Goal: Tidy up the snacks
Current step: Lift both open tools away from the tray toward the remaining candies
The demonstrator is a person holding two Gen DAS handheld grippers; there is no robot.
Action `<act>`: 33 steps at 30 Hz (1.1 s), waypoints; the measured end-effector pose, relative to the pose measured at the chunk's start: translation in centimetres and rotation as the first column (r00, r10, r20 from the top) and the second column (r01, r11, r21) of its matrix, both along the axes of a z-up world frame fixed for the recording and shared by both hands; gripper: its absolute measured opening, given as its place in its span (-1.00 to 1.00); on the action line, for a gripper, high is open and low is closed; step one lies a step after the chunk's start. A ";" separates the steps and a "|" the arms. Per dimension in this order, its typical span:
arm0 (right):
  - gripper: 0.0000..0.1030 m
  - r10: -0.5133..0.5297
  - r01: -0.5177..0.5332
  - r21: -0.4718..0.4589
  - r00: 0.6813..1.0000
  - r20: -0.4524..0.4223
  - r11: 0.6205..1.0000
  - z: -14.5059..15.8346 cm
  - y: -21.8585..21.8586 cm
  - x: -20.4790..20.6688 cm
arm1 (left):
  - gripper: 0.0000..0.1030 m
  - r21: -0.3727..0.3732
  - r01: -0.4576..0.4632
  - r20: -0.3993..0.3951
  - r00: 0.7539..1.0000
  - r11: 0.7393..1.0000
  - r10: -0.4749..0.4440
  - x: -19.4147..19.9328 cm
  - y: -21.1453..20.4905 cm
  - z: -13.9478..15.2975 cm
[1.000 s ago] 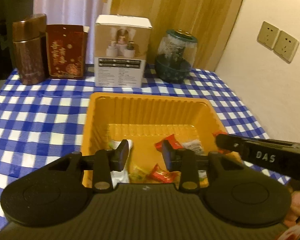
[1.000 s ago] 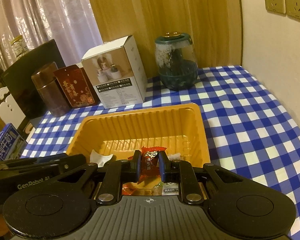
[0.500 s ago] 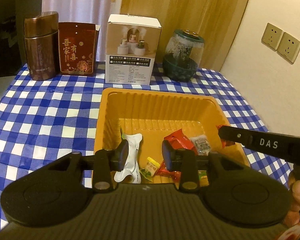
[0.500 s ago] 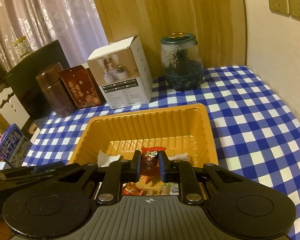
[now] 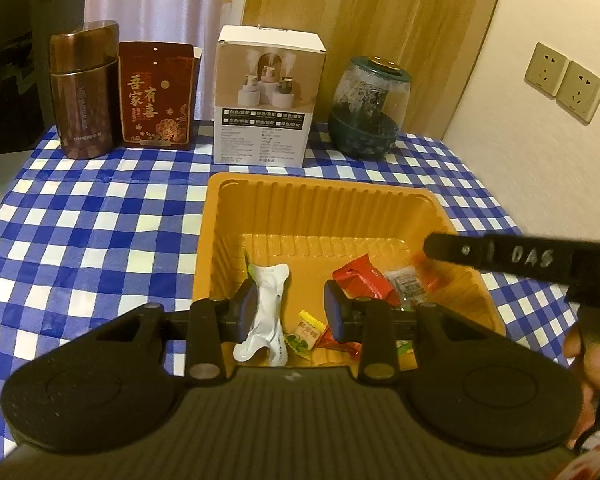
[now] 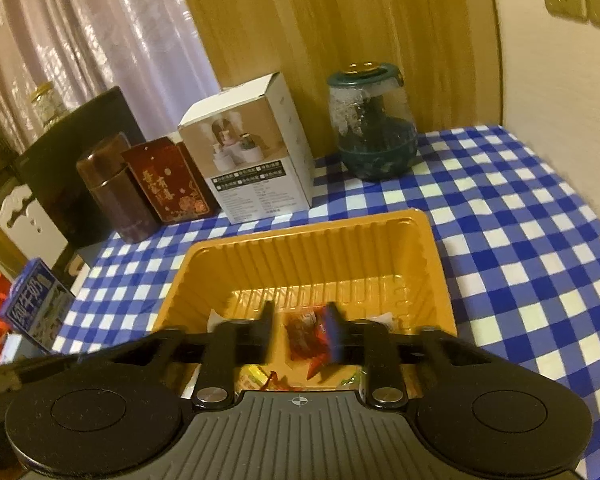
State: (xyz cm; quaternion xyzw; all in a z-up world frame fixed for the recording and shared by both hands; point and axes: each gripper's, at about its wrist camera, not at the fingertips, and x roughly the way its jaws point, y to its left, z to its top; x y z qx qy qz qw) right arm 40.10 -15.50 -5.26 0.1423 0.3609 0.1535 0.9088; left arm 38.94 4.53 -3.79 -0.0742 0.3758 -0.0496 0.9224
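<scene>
The work surface is a table covered with a blue-and-white checked cloth.

Back row, from the left:
- a dark brown cylindrical metal canister;
- touching it, a dark red carton printed with gold characters;
- a white cardboard product box showing small humidifiers;
- a clear glass jar with a dark green lid and base.

A ribbed orange plastic tray sits on the cloth in front of the box and jar.

The left gripper hangs above the tray's near edge. Its fingers stand apart and grip nothing. Below and between them, on the tray floor, lie a white crumpled snack packet and a small yellow-and-green sweet wrapper. A red foil snack packet lies behind the right-hand finger, with a clear printed packet just beside it.

The right gripper is above the same tray, near its right side. Its jaws are opening. A dark red wrapped snack is between them, blurred; contact with the pads cannot be determined. It is over the tray's near part, with other wrappers under it.

Two beige wall sockets are mounted on the wall at far right.
</scene>
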 end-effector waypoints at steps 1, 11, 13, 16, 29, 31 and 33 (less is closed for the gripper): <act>0.11 -0.009 0.009 0.010 1.000 0.008 1.000 0.1 -0.3 -0.1 | -0.37 0.002 -0.003 0.000 1.000 1.000 0.003 -0.1 0.1 0.0; 0.14 -0.066 0.066 -0.002 0.998 -0.013 0.998 0.1 -2.4 -2.3 | -0.37 -0.017 -0.027 -0.001 1.000 0.999 0.027 -2.8 0.8 0.2; 0.14 -0.068 0.068 -0.003 0.997 -0.019 0.998 0.2 -2.7 -3.2 | -0.37 -0.019 -0.031 0.002 1.000 0.999 0.031 -3.6 0.9 0.6; 0.14 -0.075 0.075 -0.001 0.997 -0.025 0.997 0.6 -2.9 -4.8 | -0.34 -0.019 -0.037 0.009 0.999 0.999 0.037 -5.1 1.0 1.2; 0.15 -0.095 0.095 0.014 0.995 -0.022 0.995 3.5 -3.2 -12.8 | -0.26 -0.036 -0.087 0.022 0.996 0.996 0.088 -13.3 1.5 4.0; 0.15 -0.097 0.097 0.013 0.995 -0.020 0.995 3.8 -3.3 -14.0 | -0.24 -0.037 -0.094 0.024 0.995 0.995 0.095 -14.5 1.5 4.2; 0.15 -0.101 0.101 0.013 0.995 -0.019 0.995 4.0 -3.3 -15.3 | -0.23 -0.037 -0.098 0.024 0.995 0.994 0.099 -15.7 1.4 4.5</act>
